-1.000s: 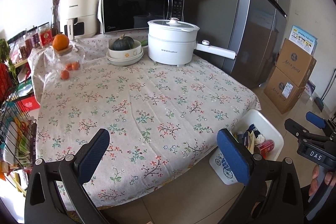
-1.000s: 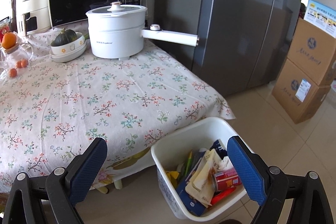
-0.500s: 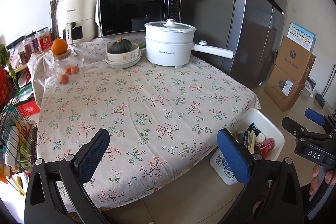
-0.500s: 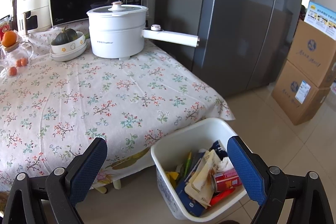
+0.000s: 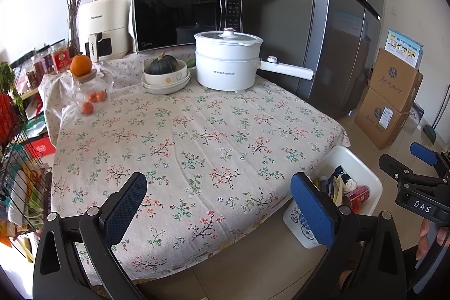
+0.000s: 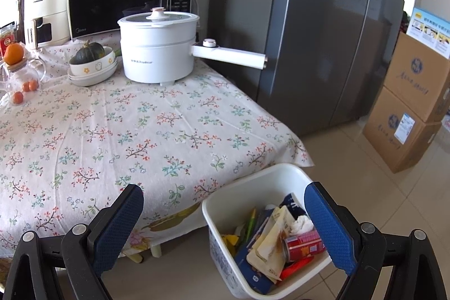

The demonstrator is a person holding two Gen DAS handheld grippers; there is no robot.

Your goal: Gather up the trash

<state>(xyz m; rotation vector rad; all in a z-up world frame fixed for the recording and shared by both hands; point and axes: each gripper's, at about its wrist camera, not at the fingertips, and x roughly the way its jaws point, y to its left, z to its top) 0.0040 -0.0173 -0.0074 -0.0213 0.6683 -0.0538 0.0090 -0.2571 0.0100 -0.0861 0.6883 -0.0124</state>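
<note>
Left claw (image 5: 216, 204): jaws spread wide, nothing between them; it hangs over the near table edge.
Right claw (image 6: 223, 218): jaws spread wide, empty; it hangs past the table's right corner, above the floor.
Bin (image 6: 247, 182): white, on the floor, below and just ahead of the right claw, tucked against the cloth's (image 6: 157, 137) hanging corner; from the left claw it lies down and to the right.
Trash (image 6: 281, 232): already in the bin; a red can (image 6: 302, 243) lies on its side, long axis running left to right across the claw's view, beside crumpled paper and flat wrappers.
Table (image 5: 197, 137): ahead of both claws; I see no loose trash on the cloth.
Far end: pot (image 5: 227, 61) with its handle jutting right, bowls with a squash (image 5: 163, 66), a jar with oranges (image 5: 87, 86), all well ahead of the claws and none of it trash.
Nearer arm: the right one, almost over the bin; the left would have to cross the table corner.
Stage: by my reading, the collecting looks finished or nearly so.
Edges: the bin rim and the cloth's drooping corner sit close together, so a descent there could snag fabric.
Open room: bare floor right of the bin; fridge (image 6: 323, 41) and boxes (image 6: 410, 108) stand well beyond.
</note>
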